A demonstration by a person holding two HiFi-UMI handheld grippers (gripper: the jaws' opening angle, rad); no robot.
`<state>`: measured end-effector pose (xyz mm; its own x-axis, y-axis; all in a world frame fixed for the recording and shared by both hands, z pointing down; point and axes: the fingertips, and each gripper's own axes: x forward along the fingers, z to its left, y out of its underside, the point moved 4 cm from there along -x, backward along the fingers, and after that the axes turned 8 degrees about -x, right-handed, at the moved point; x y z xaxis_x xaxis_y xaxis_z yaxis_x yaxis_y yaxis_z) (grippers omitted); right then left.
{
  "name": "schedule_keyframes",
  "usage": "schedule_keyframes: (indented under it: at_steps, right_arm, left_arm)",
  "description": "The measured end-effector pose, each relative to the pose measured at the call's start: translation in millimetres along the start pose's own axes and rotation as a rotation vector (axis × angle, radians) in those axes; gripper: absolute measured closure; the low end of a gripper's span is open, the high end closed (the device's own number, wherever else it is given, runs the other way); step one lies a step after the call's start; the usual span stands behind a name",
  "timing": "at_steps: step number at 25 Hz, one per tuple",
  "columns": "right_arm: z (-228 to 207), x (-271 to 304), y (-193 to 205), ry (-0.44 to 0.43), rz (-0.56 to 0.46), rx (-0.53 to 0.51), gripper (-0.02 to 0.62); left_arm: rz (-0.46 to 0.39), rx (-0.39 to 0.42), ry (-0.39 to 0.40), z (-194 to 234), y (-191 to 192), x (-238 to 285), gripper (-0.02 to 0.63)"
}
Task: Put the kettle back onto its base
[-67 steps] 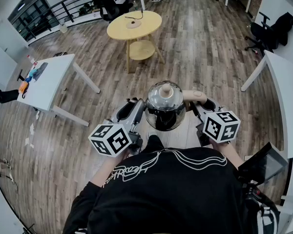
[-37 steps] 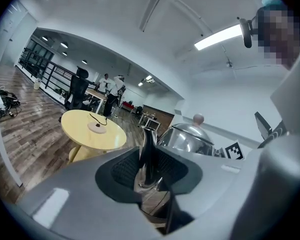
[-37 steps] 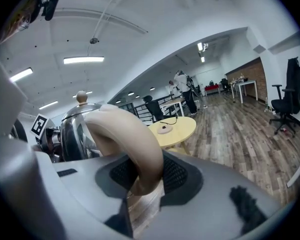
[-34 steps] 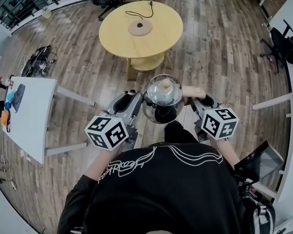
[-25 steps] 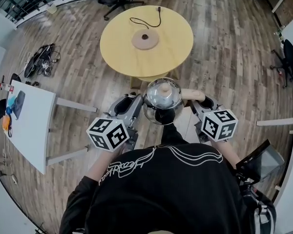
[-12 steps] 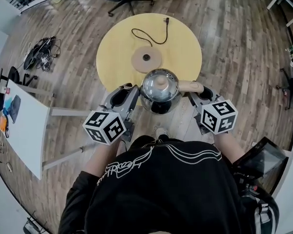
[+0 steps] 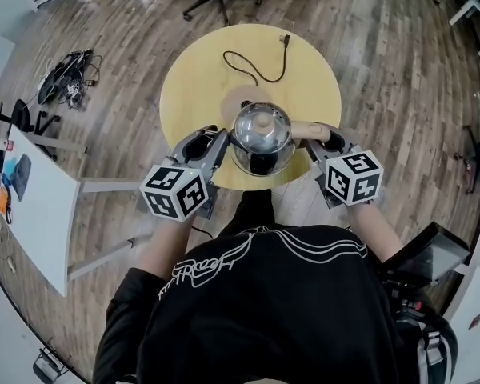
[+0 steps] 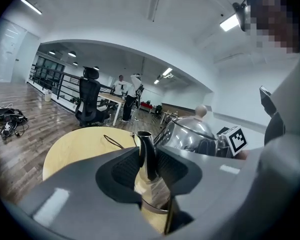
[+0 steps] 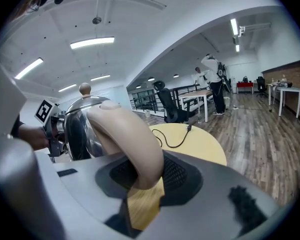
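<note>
**Kettle held over the table, not yet seated on its base.**
The domed polished-steel kettle (image 7: 261, 134) with a beige knob hangs above the 6 o'clock half of the round yellow wooden table (image 7: 192, 78) and appears clear of the tabletop. It is held from two sides. The left gripper (image 7: 222, 140) has its jaws clamped on the slim steel spout (image 8: 146, 151) at the kettle's 9 o'clock. The right gripper (image 7: 314, 137) has its jaws closed around the curved beige handle (image 9: 132, 139) at 3 o'clock. The flat tan disc base (image 7: 242, 102) lies on the table and shows only as a sliver at the kettle's 11 o'clock. Its black cord (image 7: 256, 64) trails toward 12 o'clock. The carry looks almost finished. Left to do are aligning the kettle over the base, lowering it until seated, and releasing both grips.
</note>
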<state>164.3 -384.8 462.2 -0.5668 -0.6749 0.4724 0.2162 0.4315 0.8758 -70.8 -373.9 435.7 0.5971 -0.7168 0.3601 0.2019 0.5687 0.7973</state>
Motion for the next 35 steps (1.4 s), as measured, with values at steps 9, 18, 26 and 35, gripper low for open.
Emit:
schedule_keyframes:
  at_steps: [9,18,26,35]
  right_arm:
    - [-26,69,-10,-0.011,0.041,-0.114,0.479]
    - [-46,132,-5,0.01,0.092,-0.176,0.479]
    - [-43,143,-13,0.0,0.08,-0.159,0.48]
    - [-42,139,-7,0.008,0.097,-0.166,0.479]
  left_arm:
    - [0.028,0.032,0.002,59,-12,51,0.502]
    - [0.045,0.09,0.018,108,-19,94,0.502]
    - [0.042,0.081,0.021,119,-29,94,0.502]
    - [0.067,0.051,0.016,118,-19,93,0.502]
